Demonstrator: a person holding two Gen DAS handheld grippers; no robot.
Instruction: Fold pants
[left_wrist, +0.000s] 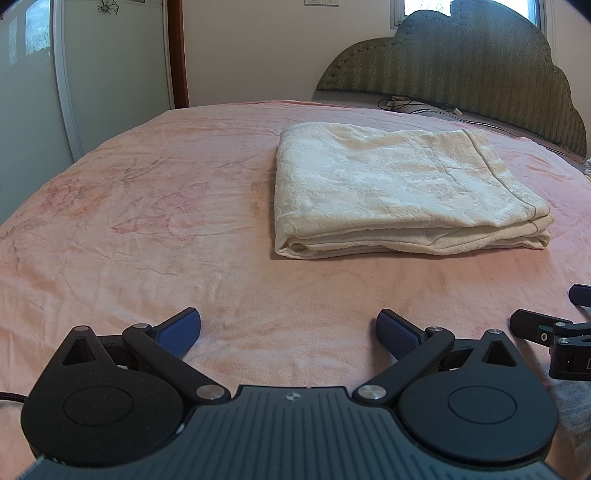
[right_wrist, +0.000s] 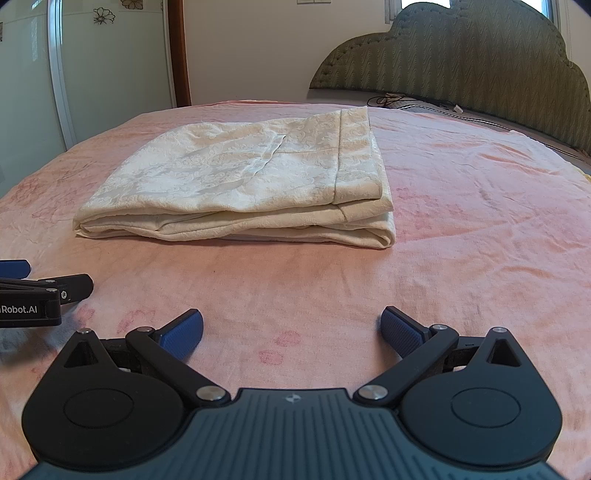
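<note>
- The cream patterned pants (left_wrist: 402, 192) lie on the pink bed sheet (left_wrist: 147, 221), already folded into a thick, layered rectangle; in the left wrist view they sit right of centre in the middle of the frame, in the right wrist view left of centre.
- The left tool (left_wrist: 289, 328) has its blue-padded fingers (left_wrist: 181, 330) spread wide with nothing between them; it sits low over bare sheet at the bottom of the frame, well short of the bundle.
- The right tool (right_wrist: 291, 330) is likewise wide apart and holds nothing, near the sheet and apart from the cloth. Each tool shows at the edge of the other's view, so the two sit side by side.
- Judging by the stacked layers and the hem lying flat along the top, the folding looks finished or nearly so, with both tools clear of the garment.
- If another fold is wanted, the next move calls for both tools to reach forward to one end of the bundle, pinch all layers and carry them over; otherwise only a tidy-up remains.
- A padded green headboard (left_wrist: 461, 62) stands in the upper right.
</note>
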